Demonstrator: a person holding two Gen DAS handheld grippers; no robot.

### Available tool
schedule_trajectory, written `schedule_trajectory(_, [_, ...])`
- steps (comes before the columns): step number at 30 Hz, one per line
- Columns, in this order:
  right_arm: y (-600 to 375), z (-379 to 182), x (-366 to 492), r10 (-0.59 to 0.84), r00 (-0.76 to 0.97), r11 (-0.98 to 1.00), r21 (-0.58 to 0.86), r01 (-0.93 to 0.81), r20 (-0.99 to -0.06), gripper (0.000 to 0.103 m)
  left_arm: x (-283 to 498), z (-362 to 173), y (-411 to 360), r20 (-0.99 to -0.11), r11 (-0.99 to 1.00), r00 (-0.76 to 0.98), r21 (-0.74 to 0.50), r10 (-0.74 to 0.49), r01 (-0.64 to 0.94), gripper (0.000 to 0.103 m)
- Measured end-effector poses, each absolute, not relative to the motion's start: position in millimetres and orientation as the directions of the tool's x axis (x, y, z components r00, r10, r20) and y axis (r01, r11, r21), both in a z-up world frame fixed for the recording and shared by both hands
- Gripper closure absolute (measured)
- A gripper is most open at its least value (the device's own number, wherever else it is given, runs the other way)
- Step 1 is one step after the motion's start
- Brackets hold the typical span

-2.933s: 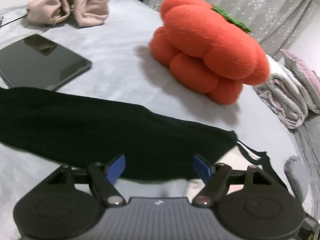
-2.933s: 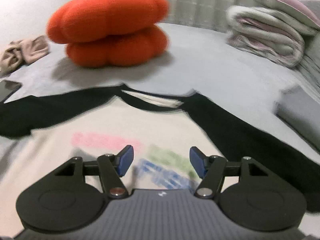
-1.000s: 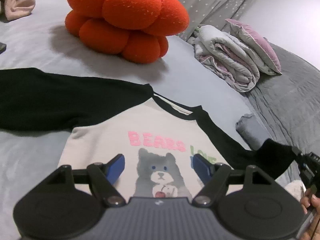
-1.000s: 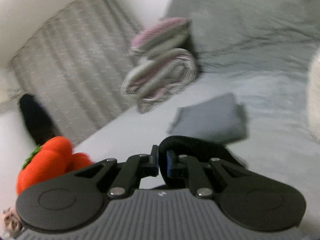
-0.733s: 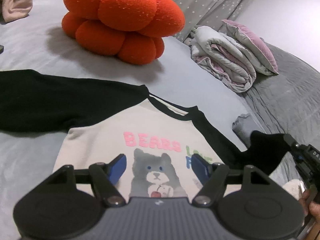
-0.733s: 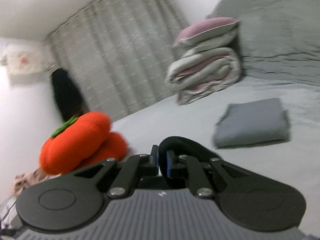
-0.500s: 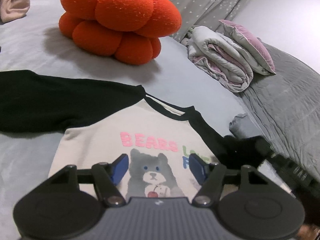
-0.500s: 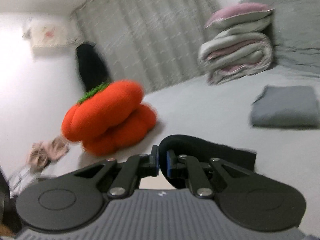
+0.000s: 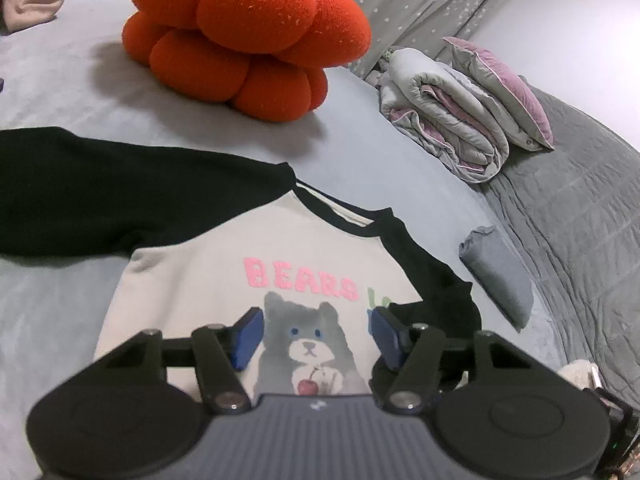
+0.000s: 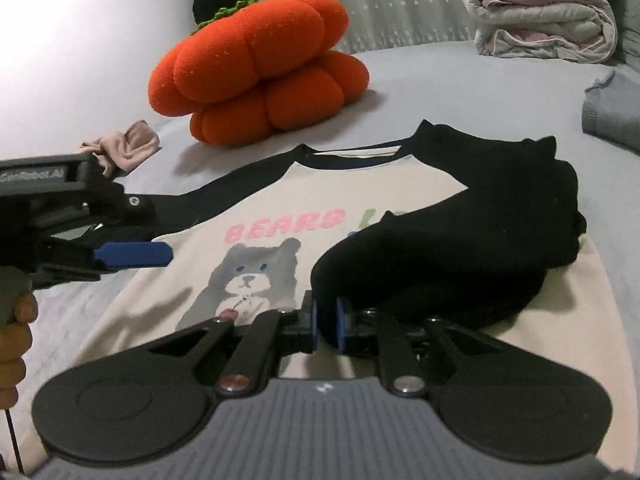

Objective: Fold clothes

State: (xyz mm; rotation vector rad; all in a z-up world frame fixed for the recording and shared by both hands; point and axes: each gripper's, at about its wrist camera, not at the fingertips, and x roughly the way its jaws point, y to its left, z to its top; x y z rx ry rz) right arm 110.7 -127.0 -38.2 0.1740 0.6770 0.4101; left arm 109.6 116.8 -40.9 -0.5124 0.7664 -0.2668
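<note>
A cream shirt [image 9: 192, 280] with a bear print and black sleeves lies flat on the grey bed [image 9: 60, 80]. Its left sleeve [image 9: 120, 192] stretches out to the left. The right sleeve [image 10: 460, 248] is folded inward across the chest. My right gripper [image 10: 326, 322] is low over the shirt; its jaws are opening, with the sleeve's cuff still pinched between the pads. My left gripper [image 9: 316, 336] hovers over the bear print, its jaws closing with nothing between them. In the right wrist view its blue fingers [image 10: 132, 254] reach in from the left edge.
An orange pumpkin cushion [image 9: 248, 28] sits behind the shirt. A folded quilt [image 9: 452, 108] and a purple pillow [image 9: 504, 76] lie at the back right. A folded grey cloth [image 9: 500, 272] is right of the shirt, a beige garment [image 10: 124, 146] at the far left. A hand [image 10: 16, 328] holds the left gripper.
The right gripper carried the black sleeve leftward and down across the shirt's chest, and its jaws parted slightly. The left gripper stayed put while its jaws narrowed.
</note>
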Motion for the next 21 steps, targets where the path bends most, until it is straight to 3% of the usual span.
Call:
schedule_trajectory(3, [-130.8, -36.0, 106.0, 0.440, 0.707, 0.895, 0.329, -0.300, -0.553, 0.061, 110.1, -41.6, 116.1, -0.593, 0.844, 0.690, -0.534, -0.415, 0.049, 0.043])
schedule_trajectory(4, [-133.0, -34.7, 105.0, 0.447, 0.710, 0.891, 0.346, -0.295, -0.544, 0.058, 110.5, -41.8, 115.9, -0.594, 0.843, 0.687, -0.536, -0.418, 0.050, 0.043])
schedule_trajectory(9, [-144.3, -25.6, 103.5, 0.406, 0.764, 0.899, 0.371, -0.234, -0.502, 0.055, 113.0, -43.5, 115.1, -0.599, 0.836, 0.675, -0.547, -0.431, 0.048, 0.043])
schedule_trajectory(16, [-168.2, -31.5, 120.0, 0.409, 0.780, 0.846, 0.517, -0.129, -0.473, 0.055, 116.3, -50.9, 115.2, -0.614, 0.816, 0.634, -0.576, -0.469, 0.046, 0.043])
schedule_trajectory(17, [-170.8, -32.8, 122.7, 0.408, 0.784, 0.838, 0.534, -0.118, -0.468, 0.055, 116.3, -52.1, 114.7, -0.618, 0.815, 0.627, -0.578, -0.474, 0.046, 0.043])
schedule_trajectory(18, [-171.1, -33.1, 124.4, 0.406, 0.786, 0.839, 0.530, -0.119, -0.466, 0.064, 116.2, -53.4, 114.3, -0.622, 0.814, 0.620, -0.580, -0.479, 0.046, 0.043])
schedule_trajectory(19, [-170.8, -33.2, 125.9, 0.403, 0.788, 0.844, 0.522, -0.124, -0.465, 0.082, 116.2, -54.8, 114.4, -0.625, 0.811, 0.612, -0.583, -0.484, 0.046, 0.043])
schedule_trajectory(21, [-167.7, -31.4, 125.5, 0.407, 0.790, 0.853, 0.500, -0.150, -0.458, 0.088, 116.7, -57.4, 116.6, -0.628, 0.799, 0.597, -0.600, -0.500, 0.038, 0.042])
